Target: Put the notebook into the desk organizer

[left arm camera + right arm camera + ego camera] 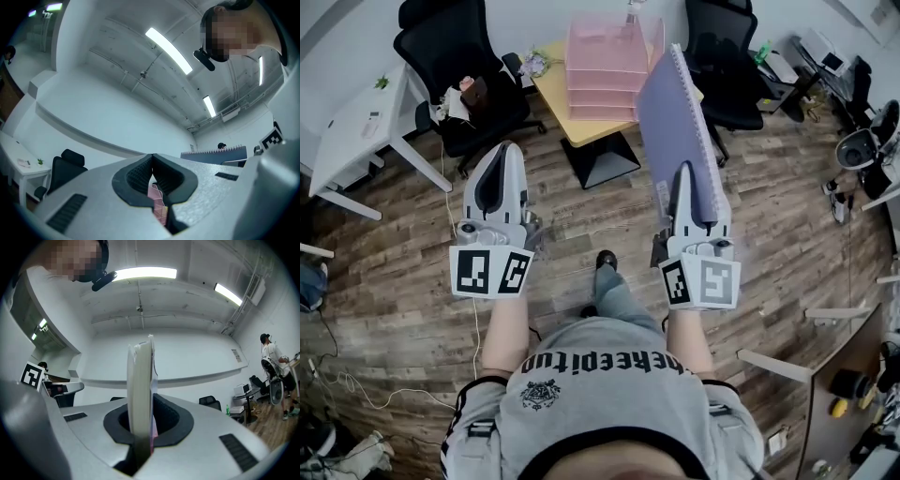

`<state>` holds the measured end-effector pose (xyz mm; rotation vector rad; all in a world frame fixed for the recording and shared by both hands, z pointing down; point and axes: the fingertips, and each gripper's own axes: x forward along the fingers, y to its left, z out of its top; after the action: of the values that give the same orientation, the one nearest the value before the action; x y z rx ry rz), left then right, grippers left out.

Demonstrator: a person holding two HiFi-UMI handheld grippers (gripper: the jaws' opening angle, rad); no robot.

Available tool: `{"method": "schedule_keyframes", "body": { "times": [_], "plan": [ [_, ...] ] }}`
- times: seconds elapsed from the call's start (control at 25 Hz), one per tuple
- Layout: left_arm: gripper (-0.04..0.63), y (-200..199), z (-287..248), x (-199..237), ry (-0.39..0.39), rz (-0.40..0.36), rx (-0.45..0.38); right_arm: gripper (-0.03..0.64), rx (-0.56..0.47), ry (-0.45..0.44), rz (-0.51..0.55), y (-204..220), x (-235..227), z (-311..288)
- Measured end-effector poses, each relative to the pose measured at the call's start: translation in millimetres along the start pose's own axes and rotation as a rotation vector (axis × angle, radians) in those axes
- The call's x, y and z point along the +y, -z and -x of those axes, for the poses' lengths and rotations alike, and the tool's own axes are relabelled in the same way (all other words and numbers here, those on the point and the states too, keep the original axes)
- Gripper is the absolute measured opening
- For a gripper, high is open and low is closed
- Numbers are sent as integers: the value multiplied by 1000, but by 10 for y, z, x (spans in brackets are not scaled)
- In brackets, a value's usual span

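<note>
A purple spiral-bound notebook [675, 117] stands upright in the air, tilted to the left, with my right gripper [682, 178] shut on its lower edge. In the right gripper view the notebook [140, 380] shows edge-on between the dark pads. The pink tiered desk organizer [612, 67] sits on a small wooden table [558, 84] ahead of both grippers. My left gripper [508, 152] is shut and holds nothing, level with the right one. A sliver of the organizer [158, 201] shows below its closed tips [152, 157], and the notebook [220, 154] is off to its right.
Black office chairs [459, 56] [727, 56] flank the wooden table. A white desk [356, 131] is at the left and cables [356, 384] lie on the wood floor. More desks and equipment [862, 141] crowd the right side.
</note>
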<state>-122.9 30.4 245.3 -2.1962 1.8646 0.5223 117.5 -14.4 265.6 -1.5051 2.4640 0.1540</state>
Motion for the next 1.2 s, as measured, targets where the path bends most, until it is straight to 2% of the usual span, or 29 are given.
{"method": "schedule_keyframes", "body": {
  "times": [0.8,1.2],
  "plan": [
    [5,478,-1417,590,-37,-17,1,31,2,-38,-13,298,-474,-1662],
    [5,674,-1978,697,-63,-27,-9,32,7,-73,-21,433,-743,-2255]
  ]
}}
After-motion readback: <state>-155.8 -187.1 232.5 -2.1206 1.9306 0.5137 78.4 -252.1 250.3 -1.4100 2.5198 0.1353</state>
